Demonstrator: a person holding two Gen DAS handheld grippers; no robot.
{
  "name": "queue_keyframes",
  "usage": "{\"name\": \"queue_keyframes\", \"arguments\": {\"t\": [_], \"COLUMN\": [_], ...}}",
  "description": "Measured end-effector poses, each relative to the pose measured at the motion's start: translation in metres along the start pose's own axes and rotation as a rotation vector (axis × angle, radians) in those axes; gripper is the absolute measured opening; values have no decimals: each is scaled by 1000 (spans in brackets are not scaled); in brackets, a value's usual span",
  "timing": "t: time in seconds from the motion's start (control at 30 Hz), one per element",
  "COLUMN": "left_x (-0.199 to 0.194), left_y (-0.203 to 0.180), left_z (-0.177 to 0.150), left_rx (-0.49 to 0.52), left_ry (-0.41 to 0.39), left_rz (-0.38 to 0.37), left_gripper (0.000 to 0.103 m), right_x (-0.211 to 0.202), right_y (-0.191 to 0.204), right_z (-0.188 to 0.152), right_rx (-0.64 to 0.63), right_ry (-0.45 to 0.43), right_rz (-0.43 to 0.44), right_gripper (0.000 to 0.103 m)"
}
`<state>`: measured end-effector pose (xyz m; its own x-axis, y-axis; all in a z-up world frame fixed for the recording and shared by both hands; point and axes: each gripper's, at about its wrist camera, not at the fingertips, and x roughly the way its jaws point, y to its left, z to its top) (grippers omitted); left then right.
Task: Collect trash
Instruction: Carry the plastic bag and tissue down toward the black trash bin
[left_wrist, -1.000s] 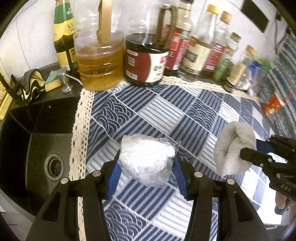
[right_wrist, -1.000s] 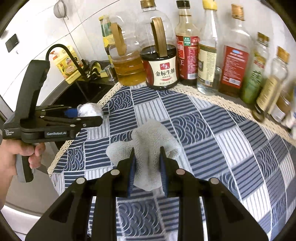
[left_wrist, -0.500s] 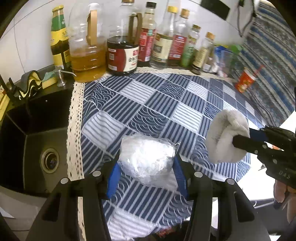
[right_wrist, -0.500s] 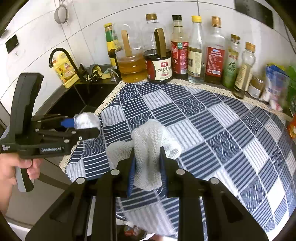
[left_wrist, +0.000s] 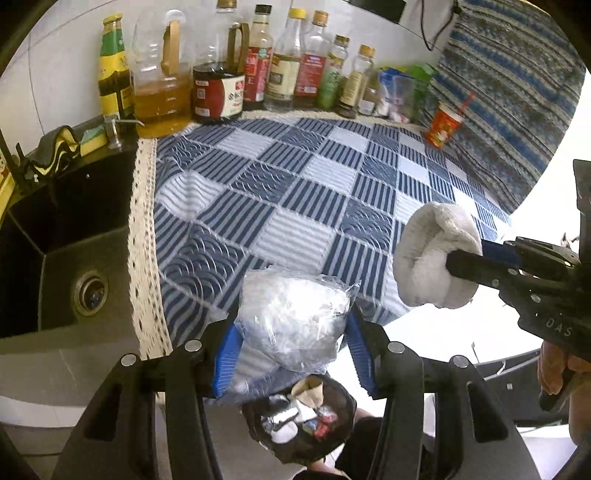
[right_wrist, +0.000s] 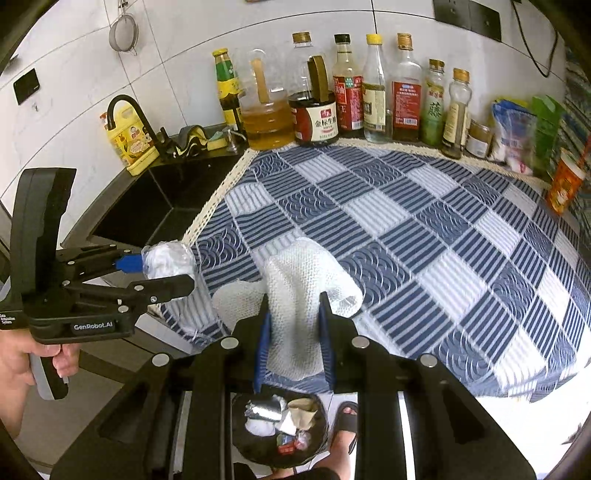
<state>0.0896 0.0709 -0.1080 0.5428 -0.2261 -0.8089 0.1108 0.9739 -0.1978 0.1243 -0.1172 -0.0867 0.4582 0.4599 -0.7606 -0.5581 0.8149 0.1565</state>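
Note:
My left gripper (left_wrist: 293, 332) is shut on a crumpled clear plastic wrapper (left_wrist: 295, 321), held in the air over the front edge of the counter; it also shows in the right wrist view as the wrapper (right_wrist: 168, 258) in the left gripper (right_wrist: 173, 271). My right gripper (right_wrist: 294, 325) is shut on a white foam net sleeve (right_wrist: 303, 291), seen from the side in the left wrist view as a curled white sleeve (left_wrist: 432, 254). Below both, on the floor, stands a dark round trash bin (left_wrist: 332, 443) (right_wrist: 240, 439) with scraps inside.
A blue checked cloth (right_wrist: 406, 229) covers the counter. Several bottles (right_wrist: 347, 99) line the back wall, and a red cup (left_wrist: 443, 123) stands at the far right. A black sink (left_wrist: 55, 258) lies left with a tap (right_wrist: 125, 110). A person's sandalled foot (right_wrist: 345, 417) is beside the bin.
Both grippers have drawn back from over the cloth to beyond the counter's front edge, each keeping its load. The trash bin on the floor has come into view beneath them.

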Motion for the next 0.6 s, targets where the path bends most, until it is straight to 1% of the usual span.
{"name": "queue_keyframes", "arguments": {"t": [0.07, 0.27, 0.6], "left_x": [-1, 0, 23], "left_y": [0, 0, 1], "left_z": [-10, -37, -70], "left_rx": [-11, -32, -70], "left_ry": [11, 29, 104], "left_rz": [-20, -29, -48], "left_gripper": [50, 50, 50], "right_x": [-1, 6, 29], "right_y": [2, 7, 3], "right_z": [-10, -37, -74], "right_rx": [18, 30, 48], "right_ry": [12, 51, 127], "right_rz": [12, 17, 46], "right_gripper": [25, 25, 25]}}
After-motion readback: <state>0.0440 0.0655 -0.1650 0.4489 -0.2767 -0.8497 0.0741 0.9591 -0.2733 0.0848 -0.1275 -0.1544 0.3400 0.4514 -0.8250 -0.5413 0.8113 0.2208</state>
